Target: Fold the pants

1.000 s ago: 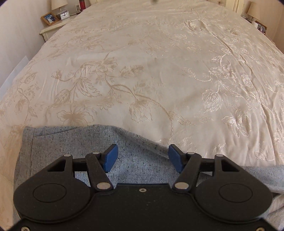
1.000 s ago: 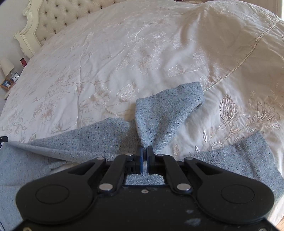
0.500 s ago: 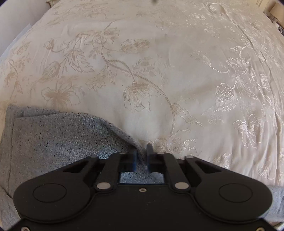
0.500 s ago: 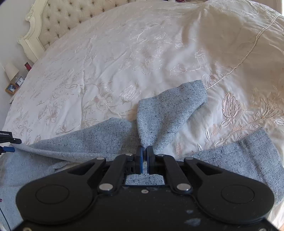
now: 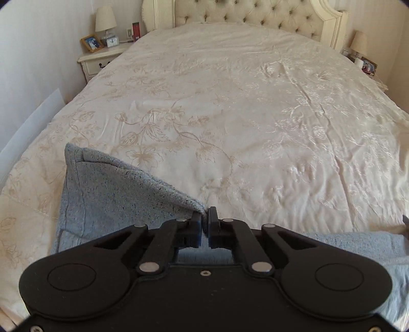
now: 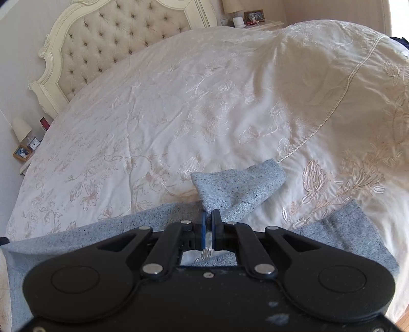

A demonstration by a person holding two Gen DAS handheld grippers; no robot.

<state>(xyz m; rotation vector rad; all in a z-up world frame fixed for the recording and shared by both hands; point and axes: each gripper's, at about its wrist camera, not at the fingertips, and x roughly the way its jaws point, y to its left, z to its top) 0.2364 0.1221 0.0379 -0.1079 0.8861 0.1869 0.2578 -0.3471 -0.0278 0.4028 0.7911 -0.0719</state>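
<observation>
Light blue-grey speckled pants (image 5: pixel 110 194) lie at the near edge of a cream embroidered bedspread (image 5: pixel 230 107). My left gripper (image 5: pixel 205 217) is shut on the pants' upper edge and holds it raised, so the cloth slopes down to the left. In the right wrist view my right gripper (image 6: pixel 210 217) is shut on a leg of the pants (image 6: pixel 237 184), lifted above the bedspread (image 6: pixel 179 102); its hem points away to the right. The other leg (image 6: pixel 342 235) lies flat at the right.
A tufted headboard (image 5: pixel 245 18) stands at the far end. A nightstand (image 5: pixel 102 58) with a lamp, clock and photo frame is at the far left. Another lamp (image 5: pixel 359 40) stands at the far right. A wall runs along the left.
My left gripper closed on the pants' edge and lifted it, tilting the view up toward the headboard. My right gripper stayed shut and rose with the leg.
</observation>
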